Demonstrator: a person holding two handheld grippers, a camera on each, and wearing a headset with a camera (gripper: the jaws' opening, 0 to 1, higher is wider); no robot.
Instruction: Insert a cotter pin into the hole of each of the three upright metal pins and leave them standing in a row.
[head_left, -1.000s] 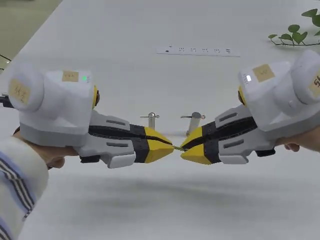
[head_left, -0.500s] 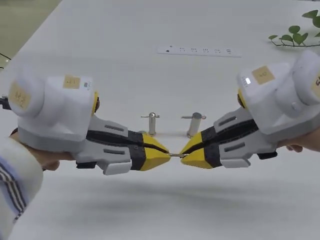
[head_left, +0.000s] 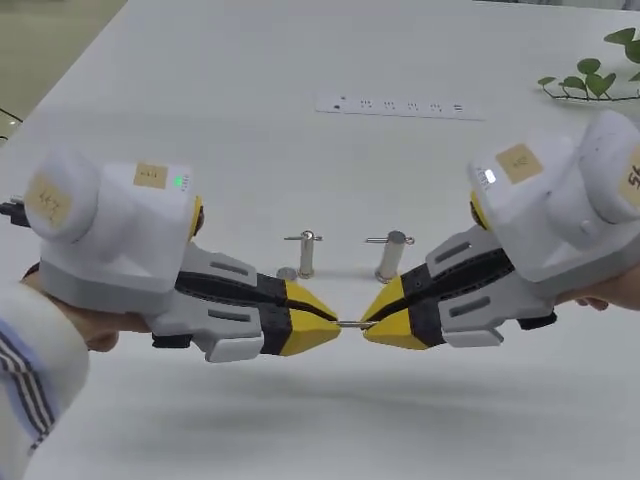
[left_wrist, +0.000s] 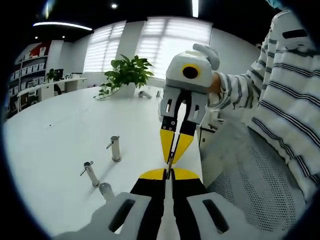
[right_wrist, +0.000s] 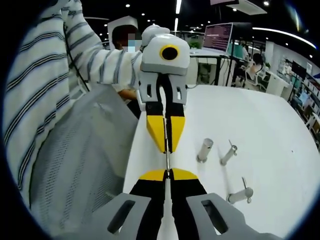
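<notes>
Our left gripper (head_left: 333, 328) and right gripper (head_left: 370, 326) tip to tip, each clamped tight on an end of one thin silvery cotter pin (head_left: 352, 324), level over the white table (head_left: 250, 130), just behind we see three upright metal pins (head_left: 392, 256), short grey cylinders, two carrying crosswise pins

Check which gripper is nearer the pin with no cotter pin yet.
Left. The bare pin stands right beside the left gripper; the right gripper, sharing the cotter pin with it, sits farther off.
</notes>
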